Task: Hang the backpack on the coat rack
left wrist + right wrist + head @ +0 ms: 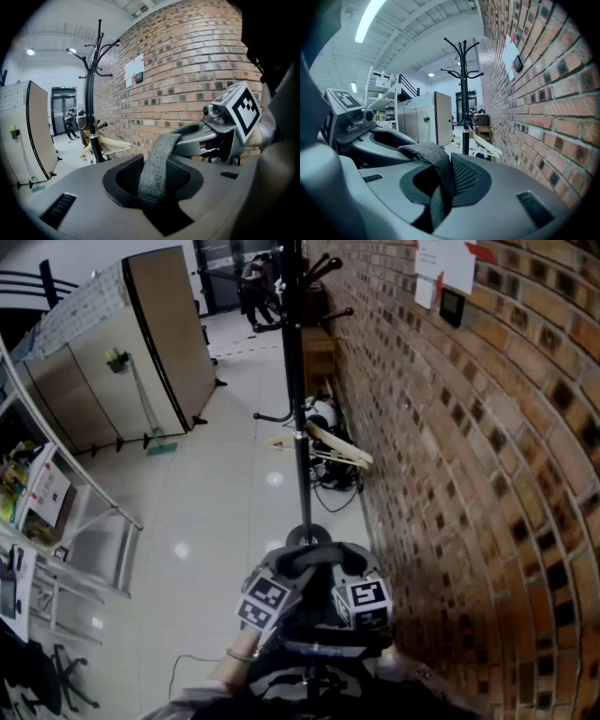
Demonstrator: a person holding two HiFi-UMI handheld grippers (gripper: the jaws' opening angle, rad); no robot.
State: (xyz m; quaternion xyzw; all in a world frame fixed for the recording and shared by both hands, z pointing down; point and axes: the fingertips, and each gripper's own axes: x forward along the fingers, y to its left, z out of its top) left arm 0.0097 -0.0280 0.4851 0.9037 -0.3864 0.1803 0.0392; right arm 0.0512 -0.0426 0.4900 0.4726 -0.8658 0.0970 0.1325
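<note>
The black coat rack (296, 381) stands straight ahead beside the brick wall, and its hooked arms show in the left gripper view (93, 89) and the right gripper view (464, 89). Both grippers sit side by side at the bottom of the head view, near the rack's base (306, 534). The backpack's grey handle strap (157, 164) loops between them. My left gripper (154, 190) is shut on one end of the strap. My right gripper (437, 192) is shut on the other end (433, 161). The backpack's body is mostly hidden below the grippers.
A brick wall (469, 456) runs along the right. Wooden hangers and cables (333, 454) lie on the floor behind the rack. A beige cabinet (122, 343) stands at the left, with metal shelving (47, 521) nearer. A person (255, 287) stands far off by the door.
</note>
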